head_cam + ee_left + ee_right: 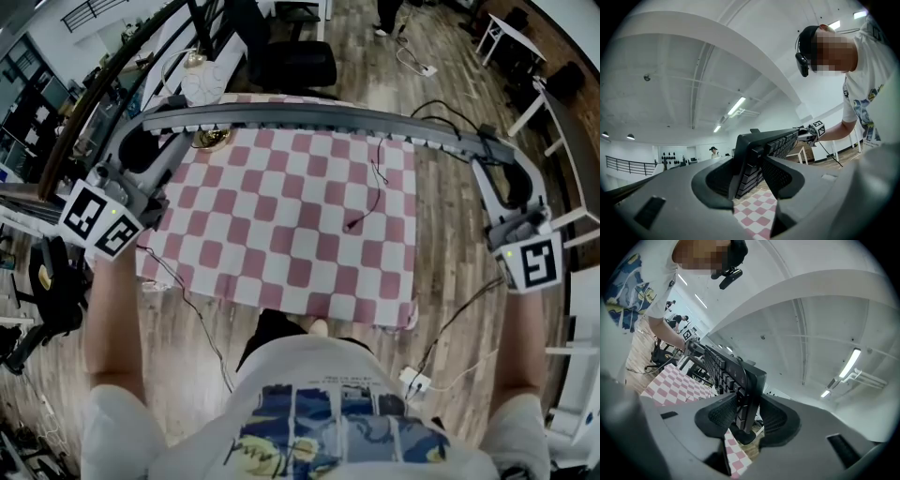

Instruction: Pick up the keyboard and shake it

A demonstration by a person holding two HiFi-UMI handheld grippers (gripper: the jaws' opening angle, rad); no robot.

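- The keyboard [319, 116] is held clear of the table, above the pink-and-white checked cloth [300, 225]; in the head view it is seen edge-on, spanning from one gripper to the other.
- The left gripper [155, 157] is clamped on the keyboard's left end; in the left gripper view both pads press the black casing, one on the keyed face and one on the back.
- The right gripper [497, 173] is clamped on the opposite end; in the right gripper view the jaws are closed across the keyboard's thickness, with a thin cable running over that end.
- The task is judged part done: the lift is made and the shake is the step in hand.
- Risks noted: the hold is at the short ends only, so a hard shake may let one end slide out of its pads; if the hands are moved out of step, the casing may be twisted or pulled free.
- The loose cable [375, 183] hangs towards the cloth; it may whip about or snag.
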